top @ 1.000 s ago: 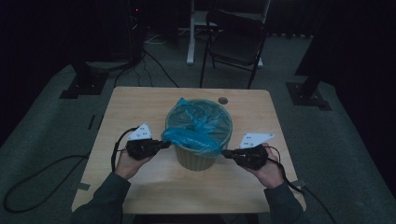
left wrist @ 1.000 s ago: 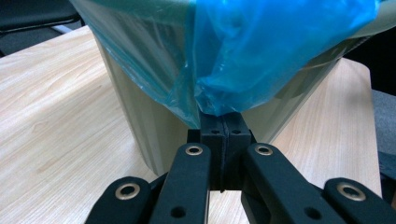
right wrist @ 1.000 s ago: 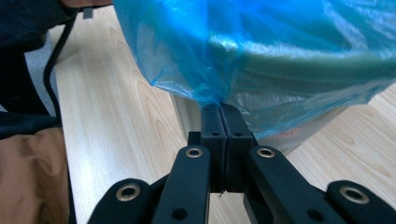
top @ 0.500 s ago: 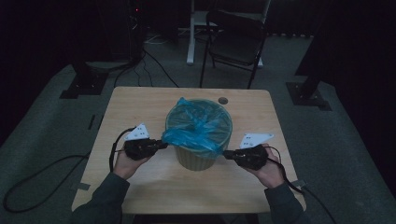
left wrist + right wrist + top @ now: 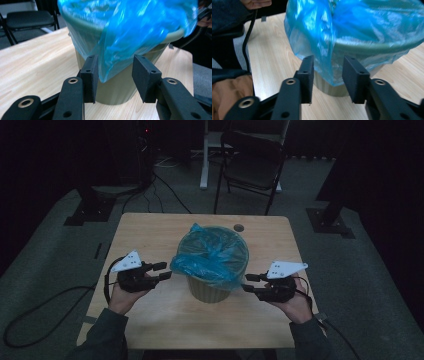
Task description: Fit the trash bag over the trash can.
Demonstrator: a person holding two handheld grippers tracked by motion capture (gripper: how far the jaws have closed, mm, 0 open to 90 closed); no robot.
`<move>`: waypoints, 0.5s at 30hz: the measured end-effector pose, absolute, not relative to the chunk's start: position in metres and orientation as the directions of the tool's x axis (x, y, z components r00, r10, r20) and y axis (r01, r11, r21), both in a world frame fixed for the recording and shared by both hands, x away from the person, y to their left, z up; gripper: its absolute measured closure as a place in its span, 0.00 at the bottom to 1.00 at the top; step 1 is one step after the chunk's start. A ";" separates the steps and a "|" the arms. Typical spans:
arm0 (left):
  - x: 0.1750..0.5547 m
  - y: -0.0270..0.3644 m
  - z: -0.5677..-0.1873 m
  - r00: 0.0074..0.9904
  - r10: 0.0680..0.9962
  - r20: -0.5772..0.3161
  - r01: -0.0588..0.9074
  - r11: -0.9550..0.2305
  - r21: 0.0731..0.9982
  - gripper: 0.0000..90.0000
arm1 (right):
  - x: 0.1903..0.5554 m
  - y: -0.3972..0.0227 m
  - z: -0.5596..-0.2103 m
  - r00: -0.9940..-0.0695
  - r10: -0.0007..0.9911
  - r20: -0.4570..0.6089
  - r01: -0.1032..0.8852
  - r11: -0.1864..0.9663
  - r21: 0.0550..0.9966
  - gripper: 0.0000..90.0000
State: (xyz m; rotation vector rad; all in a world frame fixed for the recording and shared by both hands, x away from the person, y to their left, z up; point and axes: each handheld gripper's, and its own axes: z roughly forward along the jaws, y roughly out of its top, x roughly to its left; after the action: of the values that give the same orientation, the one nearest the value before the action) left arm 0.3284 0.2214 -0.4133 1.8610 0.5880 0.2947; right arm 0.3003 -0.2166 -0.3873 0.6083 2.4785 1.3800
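Left gripper [image 5: 115, 75]: jaws apart, just been opening, and a hanging corner of the blue bin liner [image 5: 140, 32] is seen dangling between the pads, pressed by neither. Right gripper [image 5: 328, 77]: same picture, jaws wide, just been opening, w/ the liner's draped skirt [image 5: 352, 37] hanging in the gap, not pinched. So the film is let go on both sides, it's judged.

Outward from the jaws: the liner is folded over the rim of a small beige waste bin [image 5: 209, 287], which stands upright near the middle of the wooden table [image 5: 150, 235]. In the high view the left gripper [image 5: 161, 271] is held just beside the bin's left flank, the right gripper [image 5: 251, 282] just beside its right flank; neither is touching the bin wall, as far as can be told. Loose film is bunched at the left of the rim and inside the mouth.

Handling, as a judgement: the liner is thin, soft, very light and slippery, easily torn or dragged off the rim if pulled hard. It's best taken at the free hem below the rim, a fold pinched flat between the pads, both sides evenly. The bin looks light & stiff, so it could be tipped or slid by an uneven tug. A folding chair [image 5: 252, 160] is seen beyond the table, well apart.
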 end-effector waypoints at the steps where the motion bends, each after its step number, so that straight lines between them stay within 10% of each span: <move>1: 0.328 0.221 -0.412 0.846 0.528 -0.078 0.251 -0.265 0.931 0.63 | 0.300 -0.216 -0.386 -0.884 0.467 -0.005 0.237 0.458 0.857 0.67; 15: 0.325 0.196 -0.396 0.884 0.467 -0.023 0.177 -0.288 0.941 0.69 | 0.303 -0.190 -0.378 -0.909 0.417 -0.024 0.185 0.454 0.872 0.66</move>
State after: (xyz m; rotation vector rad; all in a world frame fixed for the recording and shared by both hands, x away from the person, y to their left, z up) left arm 0.3247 0.1957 -0.3959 1.8656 0.4791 0.3049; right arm 0.3029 -0.1904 -0.3775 0.5214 2.4705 1.4371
